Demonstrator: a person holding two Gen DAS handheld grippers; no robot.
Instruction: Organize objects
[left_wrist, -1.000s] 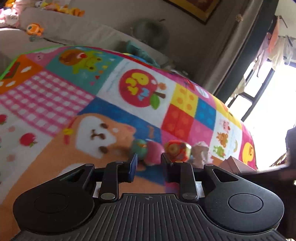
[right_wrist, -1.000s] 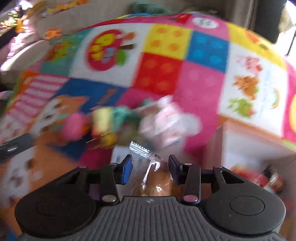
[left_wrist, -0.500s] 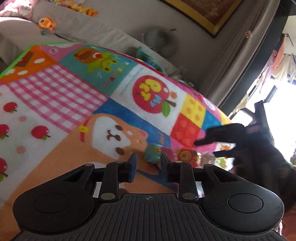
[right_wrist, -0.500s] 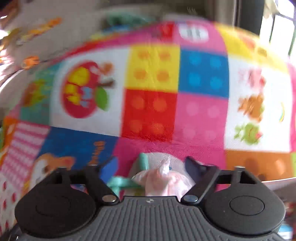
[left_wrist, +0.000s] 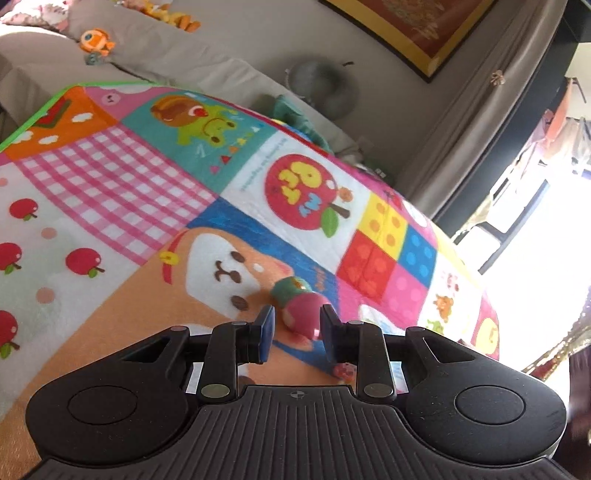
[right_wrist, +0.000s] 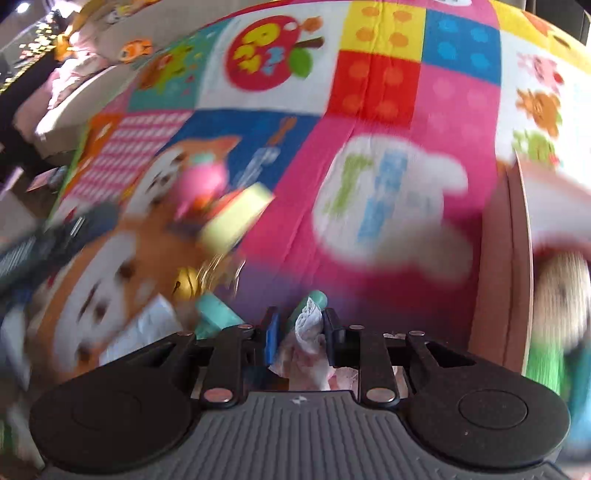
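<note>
Play mat: the patchwork cartoon blanket (left_wrist: 122, 192) fills both your views, with an apple panel, coloured brick squares and a white-faced animal on orange.
Sofa: a grey sofa (left_wrist: 207, 55) runs behind the mat in your left view, with small plush toys along its back and a grey neck pillow (left_wrist: 325, 85) against the wall.
Box: a pink-brown box wall (right_wrist: 498, 266) stands at the right edge of your right view, on the mat; something pale and fuzzy lies inside it, too blurred to name.
Left gripper: your left gripper (left_wrist: 297, 334) points low across the mat, its jaws narrow, with a gap on each side of the toy between them.
Pink and green toy: the small toy with a pink rounded body and green top (left_wrist: 299, 308) lies on the mat by the animal's face, just ahead of your left jaws, not gripped.
Right gripper: your right gripper (right_wrist: 300, 334) points steeply down, its jaws closed on a crumpled white and pink wrapper (right_wrist: 308, 347).
Teal pieces: a teal piece (right_wrist: 214, 310) lies just left of your right jaws; another teal tip (right_wrist: 314, 297) shows beside the wrapper.
Bell: a small gold bell (right_wrist: 186, 282) sits on the mat near the teal piece.
</note>
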